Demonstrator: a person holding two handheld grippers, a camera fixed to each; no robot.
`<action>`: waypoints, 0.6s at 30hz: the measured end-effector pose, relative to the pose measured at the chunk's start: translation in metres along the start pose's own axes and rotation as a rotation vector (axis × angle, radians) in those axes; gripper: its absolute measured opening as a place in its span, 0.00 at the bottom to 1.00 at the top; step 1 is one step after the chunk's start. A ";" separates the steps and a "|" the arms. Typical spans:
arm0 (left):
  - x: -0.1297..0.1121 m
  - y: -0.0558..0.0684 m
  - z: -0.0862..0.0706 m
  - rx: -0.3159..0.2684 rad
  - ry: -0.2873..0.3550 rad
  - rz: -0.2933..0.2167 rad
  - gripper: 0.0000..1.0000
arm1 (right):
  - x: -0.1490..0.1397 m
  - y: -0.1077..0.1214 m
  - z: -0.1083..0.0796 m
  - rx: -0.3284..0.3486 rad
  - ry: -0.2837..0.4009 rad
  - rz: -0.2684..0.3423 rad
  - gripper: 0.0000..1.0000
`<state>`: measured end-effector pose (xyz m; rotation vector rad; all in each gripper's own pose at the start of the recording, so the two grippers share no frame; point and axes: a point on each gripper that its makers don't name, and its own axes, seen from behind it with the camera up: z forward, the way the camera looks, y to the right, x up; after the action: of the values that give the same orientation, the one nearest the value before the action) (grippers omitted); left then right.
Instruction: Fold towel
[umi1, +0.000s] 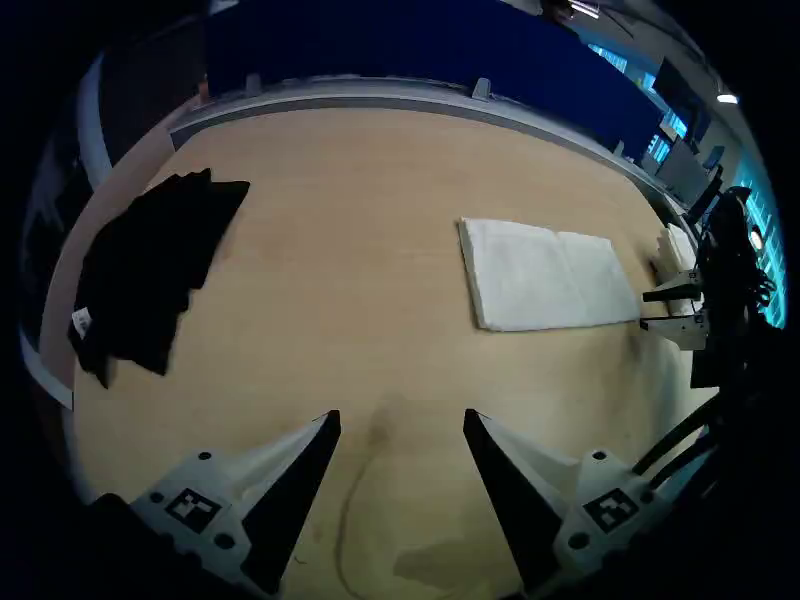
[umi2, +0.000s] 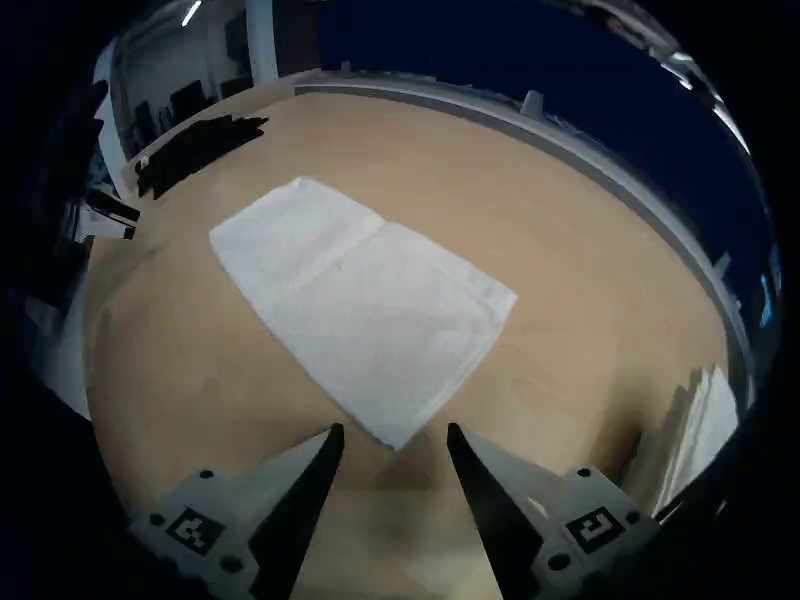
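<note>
Lining up right gripper (umi2: 395, 428) on the near corner of the towel (umi2: 360, 310): go low, pinch just the corner. Fingers apart on both; left gripper (umi1: 401, 413) hangs over bare tabletop (umi1: 350, 300), well off the towel. Towel lies flat, long axis running from that corner toward the black cloth (umi2: 195, 145).

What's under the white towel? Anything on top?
The white towel lies flat on the wooden table, with nothing on top. The cloth hides the surface directly beneath.

In the left gripper view, the towel (umi1: 548, 275) lies on the table (umi1: 340, 180) right of centre, with another cloth (umi1: 150, 265) at the left, well apart from it.
</note>
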<state>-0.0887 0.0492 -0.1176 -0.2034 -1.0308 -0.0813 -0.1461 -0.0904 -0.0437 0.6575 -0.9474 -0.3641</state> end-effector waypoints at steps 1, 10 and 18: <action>-0.004 -0.001 -0.002 0.001 -0.003 -0.002 0.91 | -0.001 -0.001 0.001 0.003 -0.003 -0.001 0.76; -0.026 -0.005 -0.013 0.017 -0.024 -0.029 0.91 | -0.008 0.001 0.008 0.009 -0.022 0.012 0.55; -0.031 0.000 -0.016 0.006 -0.022 -0.065 0.91 | -0.012 0.001 0.010 0.005 -0.027 0.012 0.25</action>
<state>-0.0913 0.0447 -0.1516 -0.1654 -1.0599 -0.1348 -0.1609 -0.0870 -0.0465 0.6521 -0.9774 -0.3605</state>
